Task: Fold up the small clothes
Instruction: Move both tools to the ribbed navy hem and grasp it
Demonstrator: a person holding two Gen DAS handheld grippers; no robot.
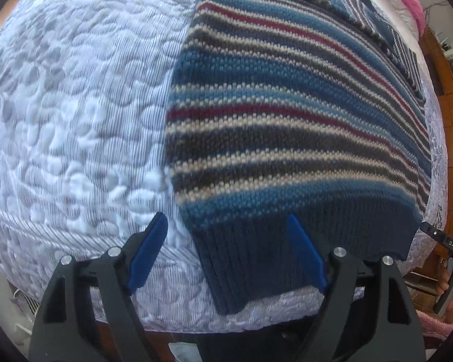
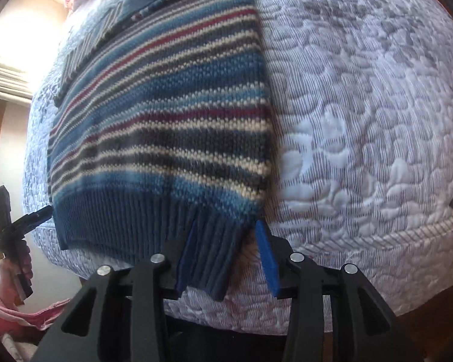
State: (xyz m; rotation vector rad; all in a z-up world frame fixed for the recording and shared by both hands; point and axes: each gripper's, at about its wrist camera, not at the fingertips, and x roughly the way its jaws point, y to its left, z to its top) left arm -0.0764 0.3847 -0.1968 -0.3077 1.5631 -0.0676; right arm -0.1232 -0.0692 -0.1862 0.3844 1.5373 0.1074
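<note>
One striped knit sweater (image 1: 287,114) lies flat at the near edge of a quilted mattress (image 1: 75,105).
Its ribbed navy hem (image 1: 250,259) hangs over that edge. The left gripper (image 1: 226,253) and right gripper (image 2: 223,259) each straddle a hem corner, blue fingers (image 1: 148,253) apart. "DAS" is printed on the neighbouring gripper.

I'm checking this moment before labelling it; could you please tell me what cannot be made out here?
- Sweater collar and sleeve ends: cut off at the top edge in both views.
- Hem corner in the right wrist view: hangs between the open right tongs; contact unclear.
- Under the bed edge: hidden by the left tongs.
</note>
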